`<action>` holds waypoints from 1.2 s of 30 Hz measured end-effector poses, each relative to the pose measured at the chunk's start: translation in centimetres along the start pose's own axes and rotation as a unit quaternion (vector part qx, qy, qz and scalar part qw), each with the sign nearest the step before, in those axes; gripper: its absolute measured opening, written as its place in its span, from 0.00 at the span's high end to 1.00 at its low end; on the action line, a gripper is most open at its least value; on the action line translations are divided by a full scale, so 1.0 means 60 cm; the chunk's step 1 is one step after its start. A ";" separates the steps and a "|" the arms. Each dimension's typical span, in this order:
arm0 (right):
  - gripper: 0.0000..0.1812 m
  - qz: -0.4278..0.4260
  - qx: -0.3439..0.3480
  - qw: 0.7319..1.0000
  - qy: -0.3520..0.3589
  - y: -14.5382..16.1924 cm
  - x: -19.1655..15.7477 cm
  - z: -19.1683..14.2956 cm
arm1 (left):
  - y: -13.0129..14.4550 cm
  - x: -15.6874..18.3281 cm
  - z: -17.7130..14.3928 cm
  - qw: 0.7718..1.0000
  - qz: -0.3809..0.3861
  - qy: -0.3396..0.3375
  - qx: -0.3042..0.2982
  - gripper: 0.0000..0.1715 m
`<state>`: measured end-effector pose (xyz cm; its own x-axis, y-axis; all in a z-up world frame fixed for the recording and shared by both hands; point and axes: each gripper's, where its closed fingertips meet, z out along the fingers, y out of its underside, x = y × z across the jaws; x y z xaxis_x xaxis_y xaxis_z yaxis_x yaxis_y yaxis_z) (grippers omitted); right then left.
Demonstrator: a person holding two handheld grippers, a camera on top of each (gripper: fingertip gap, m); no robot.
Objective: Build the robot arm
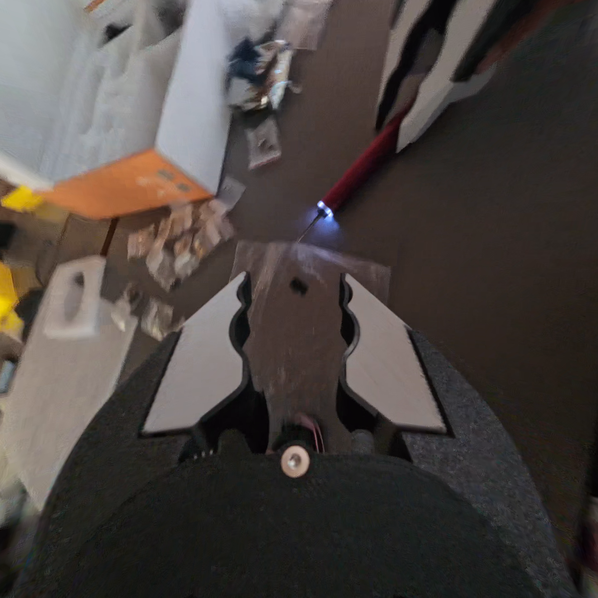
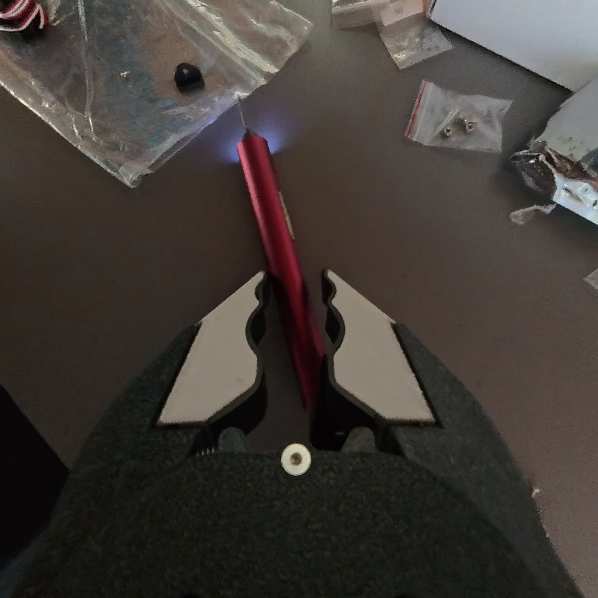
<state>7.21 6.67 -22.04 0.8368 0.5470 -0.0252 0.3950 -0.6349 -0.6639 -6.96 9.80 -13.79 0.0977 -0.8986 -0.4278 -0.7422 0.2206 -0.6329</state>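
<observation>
My left gripper (image 1: pixel 294 278) is shut on a clear plastic bag (image 1: pixel 291 323) that runs between its fingers, with a small black part (image 1: pixel 297 286) inside. My right gripper (image 2: pixel 296 275) is shut on a red pen-shaped screwdriver (image 2: pixel 268 210) with a lit tip. Its thin bit touches the corner of the clear bag (image 2: pixel 129 81), near the black part (image 2: pixel 189 76). In the left wrist view the red screwdriver (image 1: pixel 356 174) comes in from the upper right, held by the right gripper's white fingers (image 1: pixel 430 106), and its bit meets the bag's far edge.
The brown tabletop (image 2: pixel 420 242) carries a small zip bag with two metal nuts (image 2: pixel 456 119), more small bags (image 2: pixel 417 45), a white box (image 2: pixel 517 32) and a torn foil pack (image 2: pixel 550 174). On the left are an orange box (image 1: pixel 129 184), a heap of small bags (image 1: pixel 181 246) and a white block (image 1: pixel 72 297). The gap from one gripper's tips to the other's is roughly 20 cm.
</observation>
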 end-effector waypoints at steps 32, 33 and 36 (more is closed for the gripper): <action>0.65 -0.087 0.366 0.888 -0.263 -0.217 0.000 -0.287 | -0.266 -0.089 0.013 0.935 0.229 -0.266 0.038 0.91; 0.68 -0.108 0.362 0.888 -0.262 -0.237 -0.024 -0.277 | -0.271 -0.088 0.006 0.937 0.225 -0.266 0.037 0.92; 0.82 -0.161 0.376 0.879 -0.245 -0.284 -0.068 -0.264 | -0.277 -0.084 -0.008 0.934 0.234 -0.269 0.035 0.92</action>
<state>3.09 6.64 1.24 0.3911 0.9184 0.0593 0.0650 0.0367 -0.9972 4.56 10.45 -0.79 0.1061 -0.3820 -0.9181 -0.7440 0.5821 -0.3282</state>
